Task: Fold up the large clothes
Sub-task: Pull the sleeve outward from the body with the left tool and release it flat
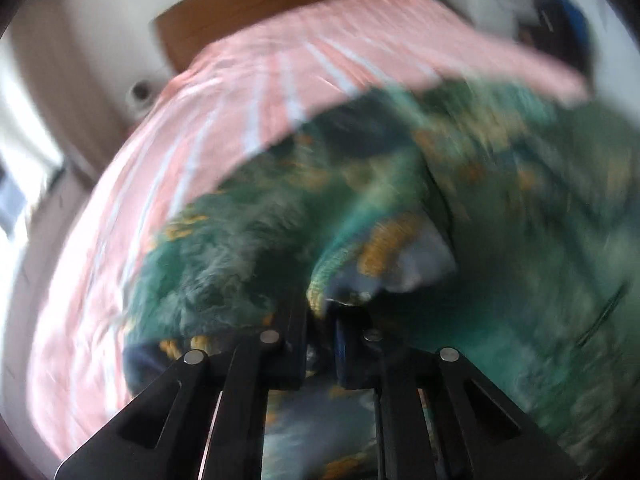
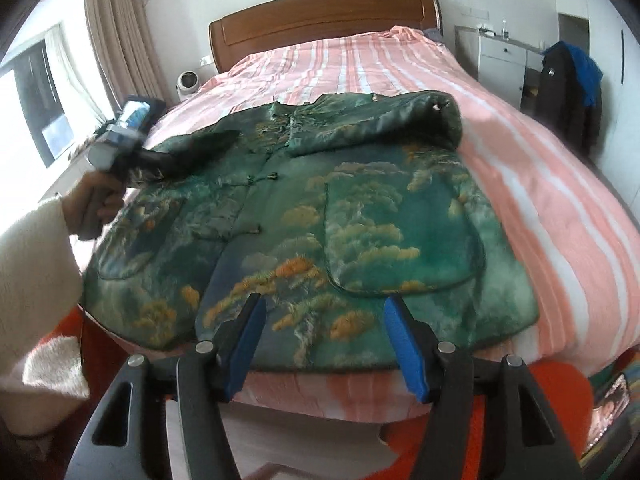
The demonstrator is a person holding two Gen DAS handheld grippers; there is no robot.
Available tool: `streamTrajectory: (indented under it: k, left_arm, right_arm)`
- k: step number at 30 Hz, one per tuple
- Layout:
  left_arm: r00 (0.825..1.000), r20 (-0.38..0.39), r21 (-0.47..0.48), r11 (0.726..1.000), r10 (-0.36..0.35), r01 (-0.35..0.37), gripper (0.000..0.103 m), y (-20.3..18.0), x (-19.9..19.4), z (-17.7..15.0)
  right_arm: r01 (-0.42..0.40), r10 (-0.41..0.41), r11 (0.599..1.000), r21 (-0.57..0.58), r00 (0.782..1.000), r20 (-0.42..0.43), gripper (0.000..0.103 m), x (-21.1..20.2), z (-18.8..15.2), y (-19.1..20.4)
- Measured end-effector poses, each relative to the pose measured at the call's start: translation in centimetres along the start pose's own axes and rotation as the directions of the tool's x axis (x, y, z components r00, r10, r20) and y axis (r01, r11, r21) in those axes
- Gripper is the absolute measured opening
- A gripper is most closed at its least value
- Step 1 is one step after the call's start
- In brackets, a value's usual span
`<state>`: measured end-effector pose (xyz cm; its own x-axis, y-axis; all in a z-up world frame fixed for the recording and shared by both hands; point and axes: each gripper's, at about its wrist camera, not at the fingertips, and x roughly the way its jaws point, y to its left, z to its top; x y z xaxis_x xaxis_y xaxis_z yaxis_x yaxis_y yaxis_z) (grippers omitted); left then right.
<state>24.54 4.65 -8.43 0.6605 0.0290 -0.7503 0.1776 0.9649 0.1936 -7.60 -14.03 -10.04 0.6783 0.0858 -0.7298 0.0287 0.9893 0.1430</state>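
Observation:
A green jacket (image 2: 360,208) with gold tree patterns lies front up on the pink striped bed cover (image 2: 540,184). One sleeve (image 2: 400,120) is folded across its chest. My right gripper (image 2: 325,302) hovers over the jacket's hem at the foot of the bed, open, with nothing between its blue pads. A hand in a white fuzzy sleeve (image 2: 32,260) holds my left gripper (image 2: 216,142) over the jacket's left shoulder. The left wrist view is blurred. There, the left gripper (image 1: 322,320) is shut on a bunched fold of the jacket (image 1: 400,184) above the bed cover (image 1: 240,92).
A wooden headboard (image 2: 324,16) stands at the far end of the bed. A white cabinet (image 2: 500,64) and dark and blue clothes on a stand (image 2: 572,92) are at the right. A small white device (image 2: 188,82), curtains (image 2: 116,40) and a window are at the left.

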Motion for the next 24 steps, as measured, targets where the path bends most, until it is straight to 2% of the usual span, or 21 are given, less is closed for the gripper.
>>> streamTrajectory:
  k: [3, 5, 8, 9, 12, 13, 14, 15, 17, 18, 20, 21, 22, 24]
  left_arm:
    - [0.998, 0.047, -0.17, 0.985, 0.037, -0.029, 0.009, 7.5, -3.5, -0.9]
    - [0.995, 0.052, -0.239, 0.968, 0.088, -0.073, 0.009, 11.4, -5.1, -2.1]
    - [0.982, 0.008, -0.346, 0.922, 0.191, -0.176, 0.009, 18.3, -6.3, -5.2]
    - [0.976, -0.018, -0.379, 0.902, 0.215, -0.205, 0.009, 20.4, -6.3, -6.3]
    - [0.962, -0.114, -0.518, 0.812, 0.246, -0.269, 0.01, 26.6, -5.4, -10.7]
    - [0.957, -0.149, -0.568, 0.77, 0.251, -0.29, 0.011, 28.6, -4.8, -12.5]
    - [0.953, -0.174, -0.594, 0.746, 0.247, -0.302, 0.012, 29.6, -3.9, -13.6]
    - [0.951, -0.207, -0.624, 0.717, 0.229, -0.309, 0.017, 30.9, -3.1, -15.1]
    - [0.956, -0.241, -0.662, 0.692, 0.168, -0.288, 0.021, 31.9, -1.8, -17.1]
    - [0.953, -0.256, -0.663, 0.687, 0.163, -0.296, 0.027, 31.8, -1.5, -17.5]
    - [0.935, -0.294, -0.645, 0.681, 0.198, -0.347, 0.044, 31.2, -1.0, -18.1]
    - [0.926, -0.31, -0.639, 0.673, 0.217, -0.372, 0.064, 30.8, -1.1, -18.0]
    - [0.917, -0.318, -0.64, 0.66, 0.239, -0.394, 0.077, 30.6, -1.3, -17.9]
    - [0.92, -0.301, -0.652, 0.65, 0.25, -0.39, 0.084, 30.3, -2.2, -18.2]
  right_arm:
    - [0.026, -0.026, 1.0, -0.012, 0.999, 0.021, 0.061, -0.5, -0.1, -0.1]
    - [0.03, -0.029, 0.999, -0.026, 0.999, 0.033, 0.061, -0.4, 0.2, 0.2]
    - [0.002, 0.0, 0.999, -0.053, 0.999, 0.043, 0.061, 0.2, 0.5, 1.5]
    - [-0.018, 0.02, 0.998, -0.065, 0.999, 0.045, 0.061, 0.4, 0.6, 2.1]
    - [-0.065, 0.069, 0.994, -0.093, 0.997, 0.039, 0.061, 1.0, 0.5, 3.6]
    - [-0.076, 0.08, 0.992, -0.104, 0.996, 0.033, 0.061, 1.1, 0.3, 4.0]
    - [-0.083, 0.087, 0.99, -0.118, 0.996, 0.028, 0.061, 1.2, 0.1, 4.4]
    - [-0.086, 0.09, 0.987, -0.134, 0.996, 0.021, 0.061, 1.3, -0.1, 4.8]
    - [-0.085, 0.089, 0.985, -0.151, 0.996, 0.015, 0.061, 1.3, -0.4, 5.0]
    - [-0.084, 0.087, 0.985, -0.154, 0.996, 0.012, 0.061, 1.3, -0.5, 5.1]
    - [-0.081, 0.084, 0.985, -0.149, 0.996, 0.011, 0.061, 1.3, -0.6, 4.9]
    - [-0.079, 0.081, 0.986, -0.146, 0.997, 0.01, 0.061, 1.3, -0.6, 4.8]
    - [-0.074, 0.076, 0.987, -0.144, 0.997, 0.011, 0.061, 1.2, -0.6, 4.7]
    - [-0.066, 0.069, 0.987, -0.145, 0.998, 0.012, 0.061, 1.2, -0.6, 4.7]
